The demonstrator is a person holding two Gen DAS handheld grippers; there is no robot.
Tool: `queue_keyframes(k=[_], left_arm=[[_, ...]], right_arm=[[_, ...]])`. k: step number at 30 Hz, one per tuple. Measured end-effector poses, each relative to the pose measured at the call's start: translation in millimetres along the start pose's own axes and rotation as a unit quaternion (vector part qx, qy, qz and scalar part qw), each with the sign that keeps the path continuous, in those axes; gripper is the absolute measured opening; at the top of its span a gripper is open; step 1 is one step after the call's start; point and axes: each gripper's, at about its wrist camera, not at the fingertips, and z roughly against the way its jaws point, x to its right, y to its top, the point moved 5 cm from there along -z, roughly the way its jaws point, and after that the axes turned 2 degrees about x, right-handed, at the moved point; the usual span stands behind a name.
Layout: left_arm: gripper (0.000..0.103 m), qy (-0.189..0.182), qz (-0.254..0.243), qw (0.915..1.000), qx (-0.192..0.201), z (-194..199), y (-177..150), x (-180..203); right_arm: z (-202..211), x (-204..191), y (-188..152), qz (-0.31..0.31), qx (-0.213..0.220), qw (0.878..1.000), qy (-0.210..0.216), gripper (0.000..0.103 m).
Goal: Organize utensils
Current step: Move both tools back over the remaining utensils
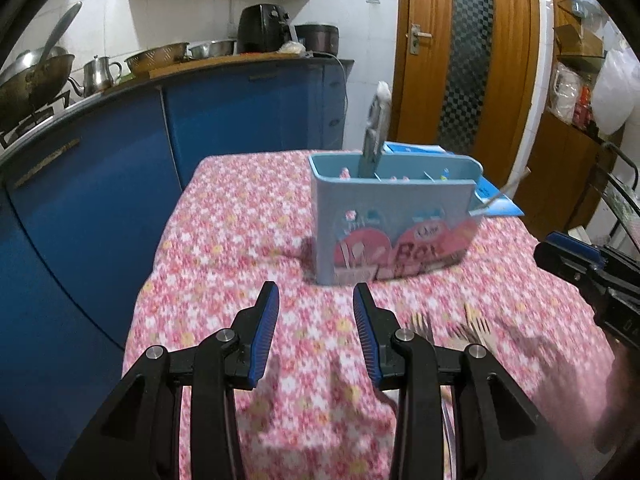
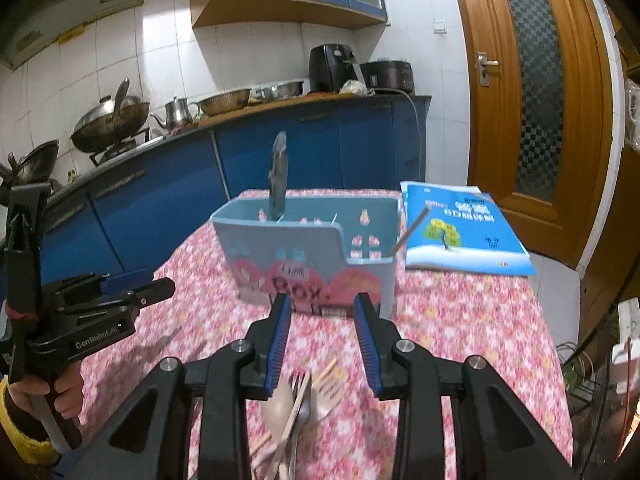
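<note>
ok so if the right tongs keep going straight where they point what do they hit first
Probably the front wall of the blue utensil box, which stands dead ahead of the right tongs. The loose forks and spoon lie lower, seemingly below that line; depth is uncertain.

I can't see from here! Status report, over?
Both hand-held grippers, left and right, open, empty. Forks and spoon loose on tablecloth. Utensil box ahead, path clear.

The utensil pile (image 2: pixel 298 412) runs off the right wrist view at six o'clock, its handles hidden under the right gripper (image 2: pixel 322 336). In the left wrist view the forks (image 1: pixel 472 326) at four o'clock are smeared. The caddy's (image 1: pixel 394 216) lettering is blurred.
</note>
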Motion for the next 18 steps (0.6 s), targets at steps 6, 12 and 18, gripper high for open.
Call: queue_keyframes(k=[6, 12, 18], left_arm=[[0.039, -0.015, -0.002, 0.9995, -0.027, 6, -17, 7], [0.039, -0.035, 0.002, 0.9978, -0.056, 5, -33, 13], [0.039, -0.044, 0.0, 0.9958, -0.08, -2, -45, 21]], right_arm=[[2, -6, -20, -0.003, -0.031, 1.0, 0.001, 0.036], [0, -7, -38, -0.013, -0.057, 0.998, 0.002, 0.036], [-2, -3, -48, -0.027, -0.076, 0.997, 0.001, 0.036]])
